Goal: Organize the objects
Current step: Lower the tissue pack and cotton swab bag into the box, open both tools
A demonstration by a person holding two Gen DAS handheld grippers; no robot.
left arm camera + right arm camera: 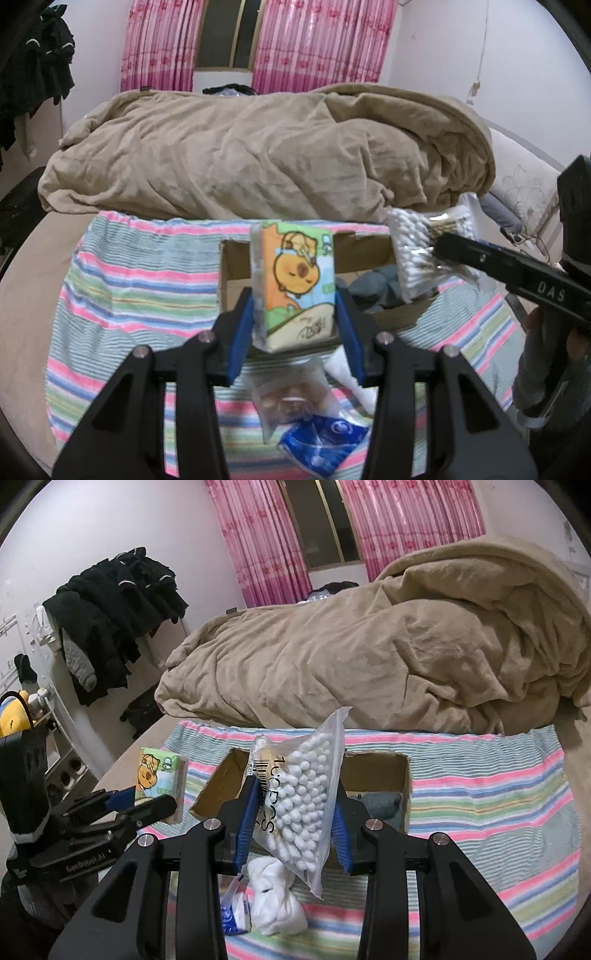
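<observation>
My left gripper [295, 317] is shut on an orange and green tissue pack [293, 284] with a cartoon animal, held upright above the near edge of an open cardboard box [236, 266]. The pack also shows in the right wrist view [157, 775]. My right gripper [295, 823] is shut on a clear bag of cotton swabs [303, 812], held over the box [369, 771]. The bag also shows in the left wrist view [413, 254]. Grey cloth [373, 288] lies inside the box.
The box stands on a striped towel [129, 280] on a bed. A tan blanket [258, 147] is heaped behind it. In front of the box lie a clear snack bag [291, 398], a blue packet [325, 443] and white cloth [273, 897].
</observation>
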